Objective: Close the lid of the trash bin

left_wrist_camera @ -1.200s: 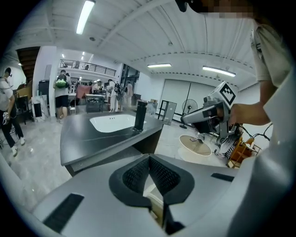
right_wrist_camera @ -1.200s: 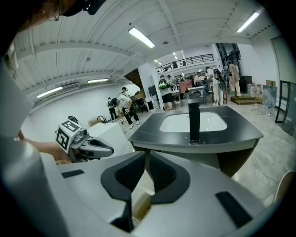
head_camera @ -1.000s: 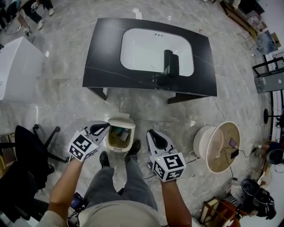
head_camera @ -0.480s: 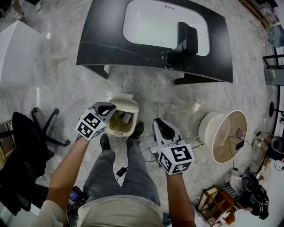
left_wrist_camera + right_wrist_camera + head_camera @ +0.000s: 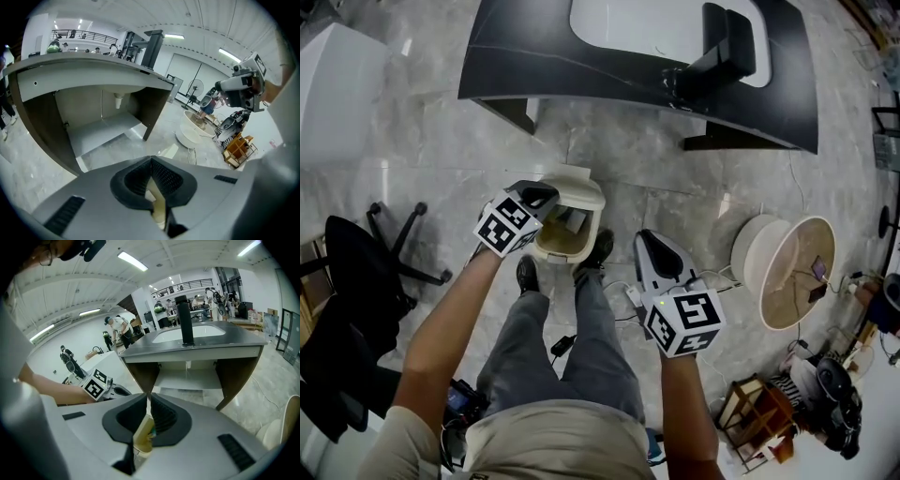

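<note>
A cream trash bin stands on the floor by the person's feet, its lid swung up at the far side and rubbish showing inside. My left gripper is shut with nothing in it, and its tips hang over the bin's left rim next to the raised lid. My right gripper is also shut and empty, a little to the right of the bin. The cream bin shows below the closed jaws of the left gripper. Under the right gripper the bin shows too.
A black counter with a white basin and a black tap stands beyond the bin. A round white tub sits on the right, a black office chair on the left. Cables lie by the right foot.
The left gripper has moved forward and right, from beside the bin's left side to over its rim by the lid. The right gripper kept its place beside the bin.
</note>
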`<state>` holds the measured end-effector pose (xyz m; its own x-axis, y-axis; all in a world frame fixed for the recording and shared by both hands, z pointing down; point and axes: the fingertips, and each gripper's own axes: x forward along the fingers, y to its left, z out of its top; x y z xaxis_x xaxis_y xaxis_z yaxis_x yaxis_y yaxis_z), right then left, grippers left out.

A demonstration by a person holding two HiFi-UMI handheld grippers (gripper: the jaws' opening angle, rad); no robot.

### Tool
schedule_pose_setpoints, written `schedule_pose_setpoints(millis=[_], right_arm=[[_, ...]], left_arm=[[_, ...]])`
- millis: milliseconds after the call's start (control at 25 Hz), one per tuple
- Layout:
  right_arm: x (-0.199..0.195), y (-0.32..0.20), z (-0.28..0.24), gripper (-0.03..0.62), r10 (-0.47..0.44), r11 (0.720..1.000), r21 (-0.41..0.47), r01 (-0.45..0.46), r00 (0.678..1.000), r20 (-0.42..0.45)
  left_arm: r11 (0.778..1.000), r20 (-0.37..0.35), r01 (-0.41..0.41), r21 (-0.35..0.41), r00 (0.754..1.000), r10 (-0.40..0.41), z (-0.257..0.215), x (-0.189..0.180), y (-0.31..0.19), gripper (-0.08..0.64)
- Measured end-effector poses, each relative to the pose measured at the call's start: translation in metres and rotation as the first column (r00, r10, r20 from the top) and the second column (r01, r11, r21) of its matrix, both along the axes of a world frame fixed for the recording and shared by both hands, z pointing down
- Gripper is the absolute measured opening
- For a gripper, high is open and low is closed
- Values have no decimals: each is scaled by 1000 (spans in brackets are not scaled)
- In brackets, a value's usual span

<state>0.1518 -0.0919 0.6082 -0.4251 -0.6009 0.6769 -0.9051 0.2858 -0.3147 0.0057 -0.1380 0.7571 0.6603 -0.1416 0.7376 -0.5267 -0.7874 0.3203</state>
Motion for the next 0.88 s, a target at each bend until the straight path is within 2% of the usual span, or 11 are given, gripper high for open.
schedule_pose_setpoints(millis=[400,880], right_arm=[[-10,3,13,28,-4,1000,-22,4,1000,3],[-20,9,24,28,-1,999,-43,1,1000,1]], left_arm=[[1000,-43,11,-13,999,-12,0,-2,6,15],[995,-71,-29,-96,997,22,14,-12,64,15]])
